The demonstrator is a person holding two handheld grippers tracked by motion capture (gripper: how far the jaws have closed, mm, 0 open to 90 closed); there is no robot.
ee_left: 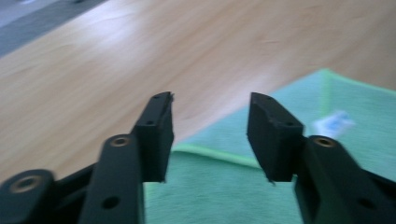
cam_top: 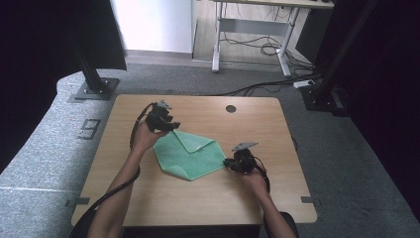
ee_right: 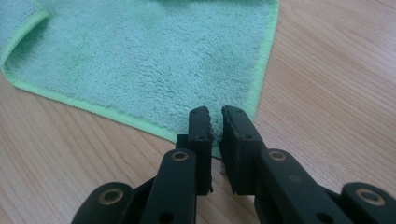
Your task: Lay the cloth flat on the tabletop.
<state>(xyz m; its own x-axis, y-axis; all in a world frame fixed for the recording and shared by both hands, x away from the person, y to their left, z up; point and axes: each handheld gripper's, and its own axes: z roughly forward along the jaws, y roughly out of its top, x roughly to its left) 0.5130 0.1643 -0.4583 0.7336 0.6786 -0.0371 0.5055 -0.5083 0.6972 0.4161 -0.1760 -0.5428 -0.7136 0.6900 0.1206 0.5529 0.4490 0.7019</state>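
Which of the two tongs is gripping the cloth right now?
The right tongs: their jaws are nearly closed, pinching the near-right corner of the green cloth. The left tongs stand wide open above the cloth's far-left edge, holding nothing.

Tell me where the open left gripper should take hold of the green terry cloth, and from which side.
Grip the green terry cloth at its far-left corner, coming in low from the person's left. The left gripper is open there, jaws straddling the bright hemmed edge, which lies flat on the wooden table, so probably one jaw must slide under.
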